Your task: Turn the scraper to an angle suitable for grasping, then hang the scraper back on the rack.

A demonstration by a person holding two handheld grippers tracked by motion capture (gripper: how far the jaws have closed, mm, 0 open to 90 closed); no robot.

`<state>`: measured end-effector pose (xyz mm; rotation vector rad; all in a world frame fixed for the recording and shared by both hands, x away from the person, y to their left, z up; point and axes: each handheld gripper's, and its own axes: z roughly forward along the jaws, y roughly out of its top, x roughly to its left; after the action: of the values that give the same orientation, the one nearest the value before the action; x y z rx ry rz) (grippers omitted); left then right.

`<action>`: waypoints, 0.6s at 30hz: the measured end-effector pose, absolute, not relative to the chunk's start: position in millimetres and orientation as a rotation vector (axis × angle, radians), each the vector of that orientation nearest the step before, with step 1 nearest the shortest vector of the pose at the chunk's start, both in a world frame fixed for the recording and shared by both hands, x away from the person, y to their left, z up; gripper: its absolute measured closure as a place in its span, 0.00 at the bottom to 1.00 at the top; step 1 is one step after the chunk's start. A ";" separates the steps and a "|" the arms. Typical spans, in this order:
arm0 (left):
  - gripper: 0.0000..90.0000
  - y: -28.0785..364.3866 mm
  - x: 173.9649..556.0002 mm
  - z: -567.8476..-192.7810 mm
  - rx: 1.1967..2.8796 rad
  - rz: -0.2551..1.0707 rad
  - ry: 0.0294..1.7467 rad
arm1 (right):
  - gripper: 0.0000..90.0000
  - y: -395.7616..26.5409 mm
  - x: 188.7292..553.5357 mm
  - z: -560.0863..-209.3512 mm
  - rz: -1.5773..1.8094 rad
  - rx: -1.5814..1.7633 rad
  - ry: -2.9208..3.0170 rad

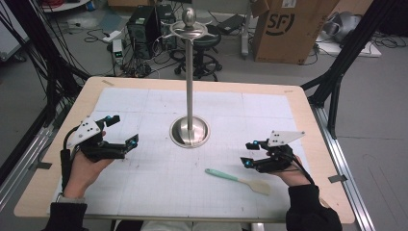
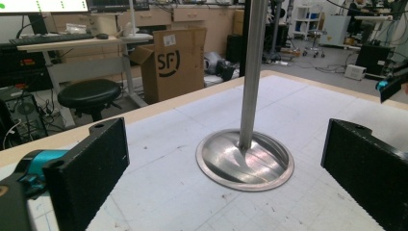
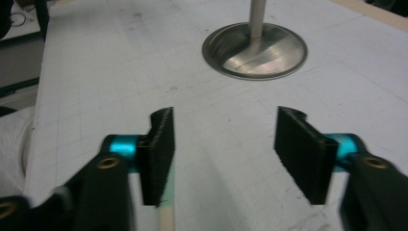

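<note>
A spatula (image 1: 237,179) with a mint-green handle and a pale beige blade is seen lying flat on the white gridded mat (image 1: 159,187) of the bench (image 1: 308,125), in the lower right of the high view, its handle pointing toward the frame's centre and its blade toward the lower right. The right gripper (image 1: 248,154) is held just above and to the right of it, at the right of the frame; its jaws are spread apart with nothing between them, and the spatula is not touched by them. In the right gripper view, a strip of the spatula (image 3: 166,214) is seen at the bottom edge, passing beneath the left-hand jaw rather than lying centred in the gap. The left gripper (image 1: 122,131) is held at the left of the high view, well apart from the spatula, its jaws likewise released and wide. A steel stand (image 1: 189,86), made of a round dished base, an upright pole and a knobbed top, is placed at the middle of the mat, between the two grippers and farther up the frame; its base (image 2: 244,160) is framed between the jaws in the left gripper view. A cardboard box (image 1: 288,29) is seen on the floor beyond the bench, at the upper right.
</note>
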<state>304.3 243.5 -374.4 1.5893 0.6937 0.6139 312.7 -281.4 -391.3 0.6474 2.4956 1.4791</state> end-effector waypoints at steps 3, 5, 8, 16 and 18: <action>0.04 241.6 305.1 -375.1 1.594 0.610 0.692 | 0.33 -286.5 311.1 -388.8 1.514 0.664 2.514; 0.04 241.2 305.8 -375.3 1.602 0.608 0.690 | 0.17 -285.9 308.8 -387.7 1.489 0.649 2.512; 0.04 240.3 306.4 -376.1 1.608 0.608 0.692 | 0.00 -282.5 308.2 -387.4 1.466 0.666 2.519; 0.04 238.5 306.2 -376.2 1.613 0.602 0.686 | 0.00 -277.5 305.4 -386.8 1.397 0.620 2.560; 0.04 237.5 305.9 -376.6 1.618 0.600 0.686 | 0.00 -274.9 304.7 -387.3 1.361 0.616 2.578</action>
<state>305.9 237.5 -376.6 1.6182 0.6856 0.5999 304.7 -274.9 -387.3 0.6163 2.5784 1.3606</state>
